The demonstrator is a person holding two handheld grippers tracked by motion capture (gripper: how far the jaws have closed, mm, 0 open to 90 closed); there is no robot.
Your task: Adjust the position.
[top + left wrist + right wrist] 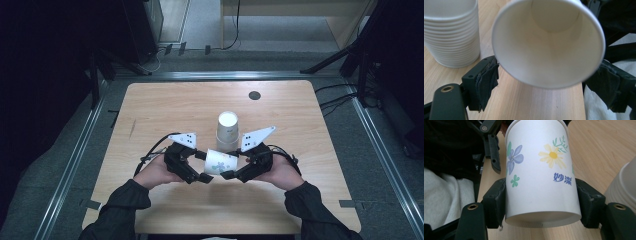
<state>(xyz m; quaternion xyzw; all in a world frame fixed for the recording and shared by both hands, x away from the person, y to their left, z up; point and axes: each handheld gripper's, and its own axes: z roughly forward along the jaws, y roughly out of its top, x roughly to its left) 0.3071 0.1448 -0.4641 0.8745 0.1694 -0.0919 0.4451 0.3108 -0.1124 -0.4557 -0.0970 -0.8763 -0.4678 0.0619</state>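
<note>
A white paper cup (221, 161) printed with flowers (541, 170) lies on its side in the air between my two grippers, just in front of the stack of white cups (227, 131). My right gripper (541, 202) is shut on its base end, a pad pressed on each side. My left gripper (546, 85) faces the cup's open mouth (549, 42). Its pads (486, 82) stand on either side of the round, undented rim, and the left gripper is open. In the high view the left gripper (202, 167) and right gripper (234, 165) meet near the table's front middle.
The stack of cups (451, 32) stands upright on the wooden table (175, 100), close behind the held cup and beside the right gripper (624, 187). A small black disc (254, 95) sits near the far edge. Metal rails and cables border the table.
</note>
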